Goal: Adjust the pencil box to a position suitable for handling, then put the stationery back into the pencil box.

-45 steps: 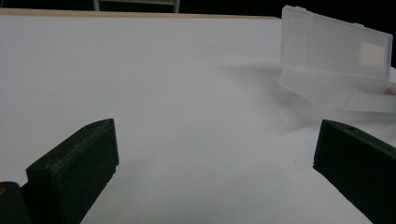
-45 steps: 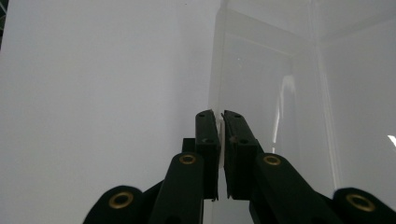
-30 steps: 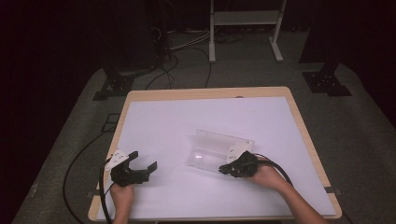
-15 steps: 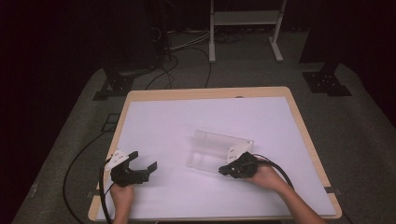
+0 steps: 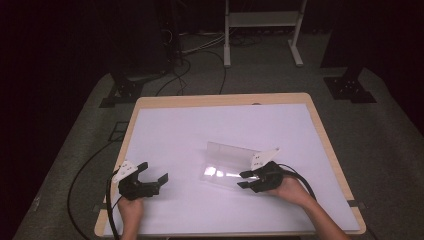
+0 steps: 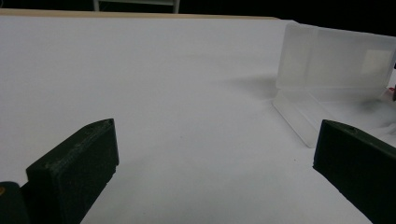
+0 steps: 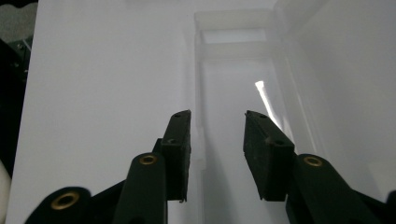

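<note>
One clear plastic box point(image 5: 227, 161), two claws, one table point(image 5: 210, 125).

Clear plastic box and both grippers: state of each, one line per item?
Clear plastic box: open, lid upright, base flat on the table, looks empty.
Right gripper: jaws have just been opening, apart either side of the box's near wall, not pressing.
Left gripper: open wide, holding nothing.

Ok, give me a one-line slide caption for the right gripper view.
Right gripper, jaws just opened, straddling the near wall of an open clear plastic box on the white table.
</note>
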### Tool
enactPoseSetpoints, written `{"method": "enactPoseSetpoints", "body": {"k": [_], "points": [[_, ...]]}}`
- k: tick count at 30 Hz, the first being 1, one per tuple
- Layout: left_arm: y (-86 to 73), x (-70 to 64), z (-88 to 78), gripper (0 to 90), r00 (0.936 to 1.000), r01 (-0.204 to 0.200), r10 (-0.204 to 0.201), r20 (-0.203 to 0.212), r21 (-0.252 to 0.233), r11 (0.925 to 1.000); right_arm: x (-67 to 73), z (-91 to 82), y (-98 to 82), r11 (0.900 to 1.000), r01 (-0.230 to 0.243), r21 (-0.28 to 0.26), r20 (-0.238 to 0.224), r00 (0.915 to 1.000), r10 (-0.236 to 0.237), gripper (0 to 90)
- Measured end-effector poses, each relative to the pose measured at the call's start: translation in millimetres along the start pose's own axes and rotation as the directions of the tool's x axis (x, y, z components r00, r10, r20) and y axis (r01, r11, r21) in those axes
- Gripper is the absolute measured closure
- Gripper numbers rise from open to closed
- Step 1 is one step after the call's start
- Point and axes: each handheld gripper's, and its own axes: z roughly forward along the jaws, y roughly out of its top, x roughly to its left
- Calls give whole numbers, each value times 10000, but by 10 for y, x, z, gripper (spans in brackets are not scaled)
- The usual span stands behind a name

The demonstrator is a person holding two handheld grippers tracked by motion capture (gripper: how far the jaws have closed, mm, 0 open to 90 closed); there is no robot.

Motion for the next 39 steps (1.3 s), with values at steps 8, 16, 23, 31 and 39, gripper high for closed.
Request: {"method": "enactPoseSetpoints", "body": {"k": [8, 16, 23, 31, 39], "points": [[-2, -2, -4, 0, 10000, 27, -27, -2, -26, 10000, -3, -295, -65, 9978, -372, -541, 534, 9978, 401, 492], [-5, -3, -12, 0, 10000, 59, -59, 19, -52, 10000, -8, -574, -260, 9898, -970, -1043, 1136, 9876, 1088, 463], [-5, -6, -12, 0, 10000, 23, -23, 31, -45, 10000, -2, -804, -461, 9801, -1417, -1389, 1585, 9738, 1632, 449], [-4, -6, -12, 0, 10000, 4, -4, 34, -21, 10000, 20, -958, -627, 9703, -1826, -1584, 2077, 9546, 2136, 429], [-5, -4, -10, 0, 10000, 1, -1, 24, -25, 10000, 8, -1019, -725, 9663, -2058, -1545, 2400, 9410, 2388, 426]]}}
